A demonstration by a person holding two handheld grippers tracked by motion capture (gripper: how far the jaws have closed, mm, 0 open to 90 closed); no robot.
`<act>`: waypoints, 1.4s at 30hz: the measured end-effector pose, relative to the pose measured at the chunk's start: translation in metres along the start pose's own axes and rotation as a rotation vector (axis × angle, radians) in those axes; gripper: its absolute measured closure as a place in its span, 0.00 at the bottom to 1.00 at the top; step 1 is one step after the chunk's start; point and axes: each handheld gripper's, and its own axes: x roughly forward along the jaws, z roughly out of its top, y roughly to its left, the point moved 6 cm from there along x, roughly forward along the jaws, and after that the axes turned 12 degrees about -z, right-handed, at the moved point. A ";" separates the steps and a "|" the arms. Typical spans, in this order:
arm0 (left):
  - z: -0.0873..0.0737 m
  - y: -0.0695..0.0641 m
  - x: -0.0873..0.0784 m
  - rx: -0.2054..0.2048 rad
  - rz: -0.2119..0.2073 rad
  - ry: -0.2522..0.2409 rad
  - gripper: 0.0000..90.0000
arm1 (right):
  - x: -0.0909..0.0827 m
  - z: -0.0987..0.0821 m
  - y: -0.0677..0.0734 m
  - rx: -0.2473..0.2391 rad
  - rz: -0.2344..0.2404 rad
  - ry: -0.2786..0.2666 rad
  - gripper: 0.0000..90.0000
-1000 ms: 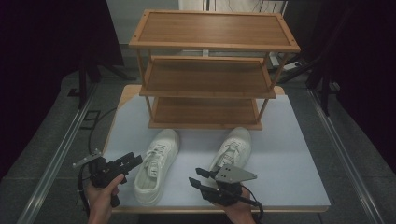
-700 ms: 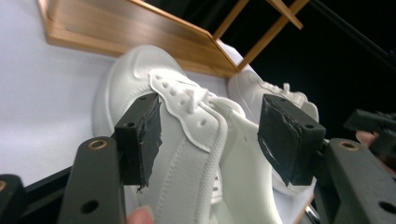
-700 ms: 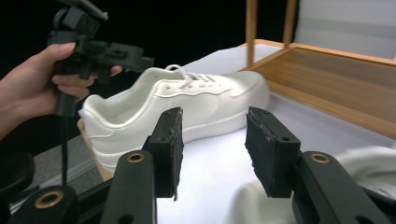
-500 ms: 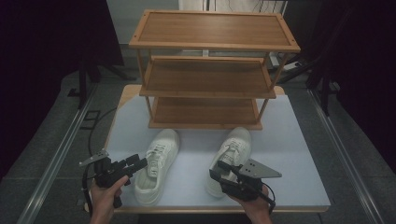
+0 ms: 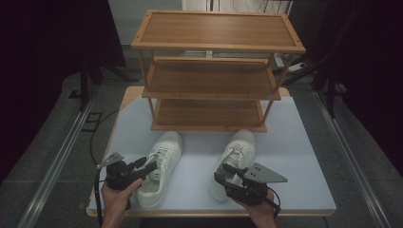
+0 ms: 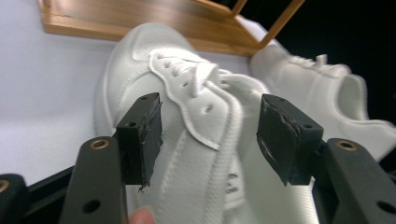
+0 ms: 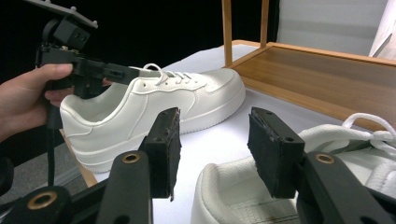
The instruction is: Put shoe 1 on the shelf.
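Two white sneakers lie side by side on the pale table, toes toward the wooden rack. My left gripper (image 5: 146,166) reaches the left sneaker (image 5: 164,154) from its heel side. In the left gripper view it (image 6: 212,135) stands open, with the shoe's tongue and collar (image 6: 205,116) between the pads but untouched. My right gripper (image 5: 224,173) sits at the heel of the right sneaker (image 5: 240,152). Its jaws (image 7: 212,149) have just been opening. They are open above the heel rim (image 7: 233,186), and nothing is pinched.
A three-tier wooden shoe rack (image 5: 214,28) stands at the back of the table (image 5: 294,142), with bare shelves. The table's near edge runs just under both hands. Metal rails (image 5: 57,161) and dark stands flank the table on the floor.
The right gripper has shifted right to the right sneaker's heel, and its jaws stand wider. The left gripper has crept right, closer over the left sneaker's collar. Both shoes lie where they were.
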 end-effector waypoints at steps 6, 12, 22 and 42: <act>-0.002 0.006 0.011 0.030 0.097 0.037 0.48 | 0.000 0.000 0.002 -0.003 0.001 0.001 0.59; -0.004 0.011 0.013 0.034 0.143 0.008 0.65 | 0.001 -0.001 0.000 0.008 -0.013 0.000 0.59; -0.003 0.013 0.007 0.057 0.143 -0.045 0.87 | -0.003 0.002 -0.006 0.027 -0.065 -0.030 0.59; 0.002 0.009 -0.007 0.030 0.018 -0.140 0.91 | -0.008 0.009 -0.002 -0.006 -0.060 -0.062 0.59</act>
